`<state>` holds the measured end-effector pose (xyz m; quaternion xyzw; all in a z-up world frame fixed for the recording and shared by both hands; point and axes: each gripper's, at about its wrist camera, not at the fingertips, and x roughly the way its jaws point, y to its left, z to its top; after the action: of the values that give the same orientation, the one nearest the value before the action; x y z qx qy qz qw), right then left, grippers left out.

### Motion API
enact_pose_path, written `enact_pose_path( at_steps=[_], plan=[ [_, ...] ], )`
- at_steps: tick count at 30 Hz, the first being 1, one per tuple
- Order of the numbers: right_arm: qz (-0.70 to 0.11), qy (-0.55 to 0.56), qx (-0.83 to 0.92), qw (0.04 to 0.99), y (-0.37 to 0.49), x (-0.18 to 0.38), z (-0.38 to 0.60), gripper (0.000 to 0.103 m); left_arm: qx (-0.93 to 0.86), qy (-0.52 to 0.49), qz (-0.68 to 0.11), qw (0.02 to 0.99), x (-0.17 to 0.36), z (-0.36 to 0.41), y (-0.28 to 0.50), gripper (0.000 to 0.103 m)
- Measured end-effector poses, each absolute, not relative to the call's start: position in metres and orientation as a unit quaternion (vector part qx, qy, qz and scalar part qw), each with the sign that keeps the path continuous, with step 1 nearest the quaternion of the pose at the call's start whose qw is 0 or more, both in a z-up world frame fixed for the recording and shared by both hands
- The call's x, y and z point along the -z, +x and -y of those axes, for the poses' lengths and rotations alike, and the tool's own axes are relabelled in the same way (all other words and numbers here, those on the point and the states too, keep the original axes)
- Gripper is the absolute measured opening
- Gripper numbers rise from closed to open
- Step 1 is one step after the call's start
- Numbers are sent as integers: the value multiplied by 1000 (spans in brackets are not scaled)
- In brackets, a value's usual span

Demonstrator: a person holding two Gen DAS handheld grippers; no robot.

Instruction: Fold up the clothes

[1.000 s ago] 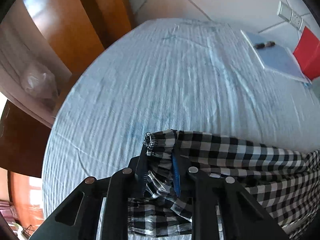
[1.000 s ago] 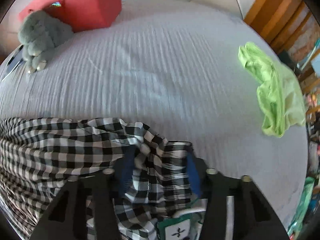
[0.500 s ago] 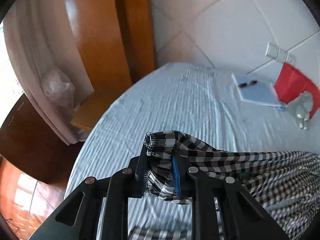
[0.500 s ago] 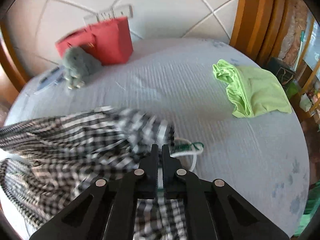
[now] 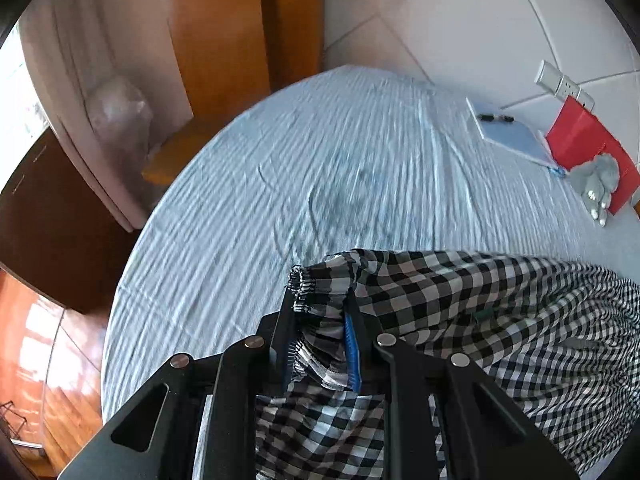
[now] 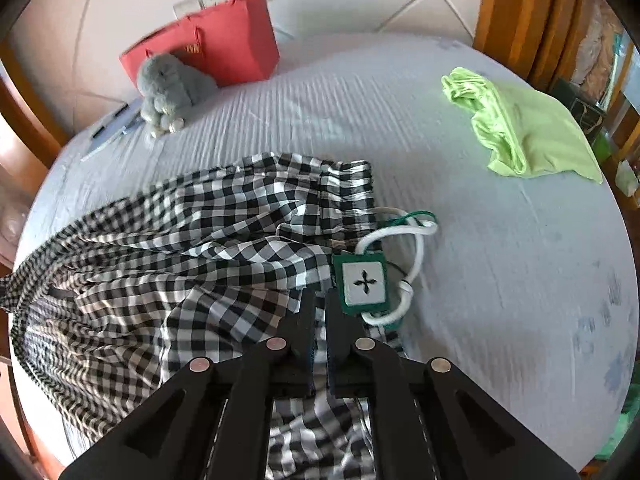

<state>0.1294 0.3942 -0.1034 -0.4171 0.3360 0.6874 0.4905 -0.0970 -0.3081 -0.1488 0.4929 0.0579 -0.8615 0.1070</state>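
I have barely begun: my left gripper (image 5: 320, 320) pinches the checked garment's (image 6: 200, 248) gathered waistband, my right gripper (image 6: 318, 316) has its fingers pressed together, and it sprawls unfolded on the bed (image 6: 480, 240).

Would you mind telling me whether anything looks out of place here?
The green tag on a white cord still hangs from the checked garment, beside the shut right gripper. A lime garment lies crumpled near the bed's far edge.
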Motion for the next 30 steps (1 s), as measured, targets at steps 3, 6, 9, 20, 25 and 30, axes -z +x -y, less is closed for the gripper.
enact_pose_path(
  at_steps=[3, 6, 9, 20, 25, 30],
  plan=[
    [-334, -424, -684, 492, 122, 107, -405, 40, 852, 507, -67, 109, 158, 312, -98, 20],
    [-333, -427, -679, 495, 120, 110, -423, 79, 843, 521, -73, 112, 170, 317, -108, 20],
    [-328, -434, -673, 501, 120, 112, -443, 79, 838, 529, -65, 117, 180, 316, -119, 20],
    [-325, -462, -646, 513, 119, 135, -512, 78, 828, 543, -55, 128, 199, 311, -162, 20],
    [-335, -475, -635, 509, 109, 154, -524, 64, 827, 547, -38, 121, 206, 304, -175, 20],
    [-331, -472, -628, 523, 103, 158, -522, 61, 829, 547, -37, 112, 207, 304, -181, 20]
  ],
)
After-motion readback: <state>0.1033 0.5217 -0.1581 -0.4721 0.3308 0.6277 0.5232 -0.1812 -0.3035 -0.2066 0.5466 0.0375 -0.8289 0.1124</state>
